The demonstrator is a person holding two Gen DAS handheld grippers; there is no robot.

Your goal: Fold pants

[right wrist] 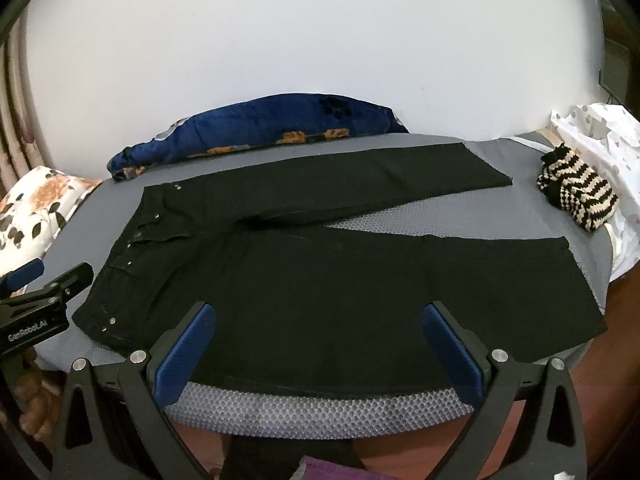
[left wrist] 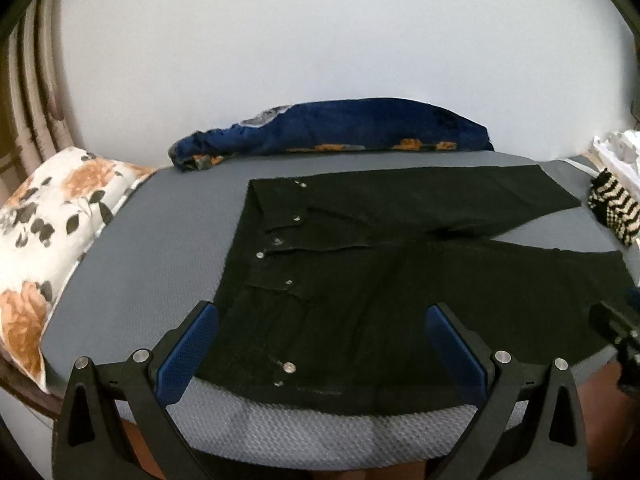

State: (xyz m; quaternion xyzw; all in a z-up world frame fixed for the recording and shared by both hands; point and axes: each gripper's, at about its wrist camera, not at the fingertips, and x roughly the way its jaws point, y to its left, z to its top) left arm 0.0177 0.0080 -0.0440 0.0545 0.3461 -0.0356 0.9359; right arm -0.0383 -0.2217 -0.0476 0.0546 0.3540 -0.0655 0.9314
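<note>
i see the black pants (right wrist: 320, 272) spread flat on the grey mattress (right wrist: 320, 408), waistband toward my left and the two legs running out to the right, splayed apart in a narrow v with a wedge of mattress showing between them. the fly looks undone (the silver buttons and rivets catch the light along the waistband).

my left gripper (left wrist: 320, 344) hovers near the front edge of the bed over the waist end of the near leg, its blue-padded fingers (left wrist: 188, 352) spread wide with nothing between them. my right gripper (right wrist: 320, 344) hangs over the thigh of the same near leg, also gaping wide and holding nothing. in the right wrist view i can see the left gripper off to the side, just beside the waistband corner.

behind the pants a dark blue blanket (left wrist: 332, 132) with orange flowers lies bunched against the white wall (left wrist: 320, 40). a white floral pillow (left wrist: 44, 240) sits at the left end of the bed, and a black-and-cream striped knitted item (right wrist: 576, 192) rests at the right end, beside some white cloth (right wrist: 600, 136).
</note>
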